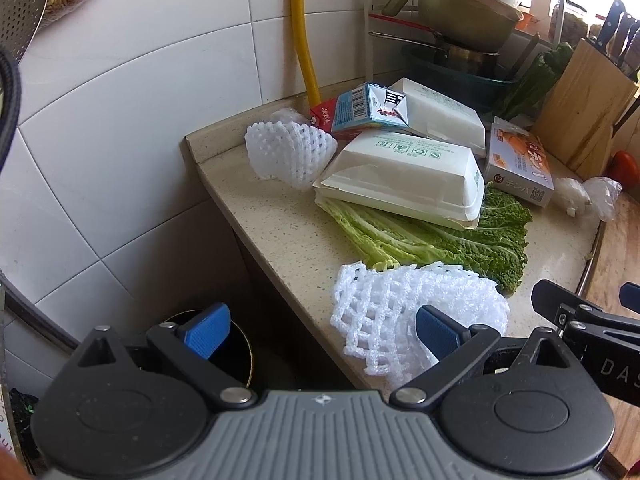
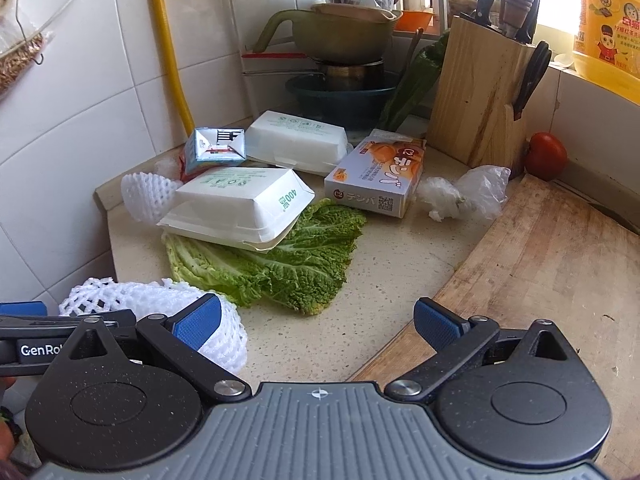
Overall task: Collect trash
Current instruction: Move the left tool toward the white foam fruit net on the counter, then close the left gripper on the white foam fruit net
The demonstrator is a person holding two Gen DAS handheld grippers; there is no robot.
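Grippers first: the left gripper (image 1: 322,330) stands wide and empty at the counter's near edge, one finger over the dark bin (image 1: 236,344) below, the other in front of the nearest foam fruit net (image 1: 404,304). The right gripper (image 2: 316,326) is likewise wide and empty, over bare counter (image 2: 392,264) beside a wooden cutting board (image 2: 552,264).

Nearest foam fruit net: judged very light, soft and springy; any pinch across its bunched mesh should hold.

Cabbage leaf (image 2: 288,268), just beyond: limp, likely to tear; its far end is pinned under the front foam takeout box (image 2: 240,204).

Foam takeout boxes, front and rear (image 2: 296,140): light, brittle, crushable; grip at the rim flange.

Further back: a small drink carton (image 2: 216,146), a printed cardboard box (image 2: 380,172), crumpled clear plastic (image 2: 464,196) and a second fruit net (image 2: 146,194). All light; contents unknown.
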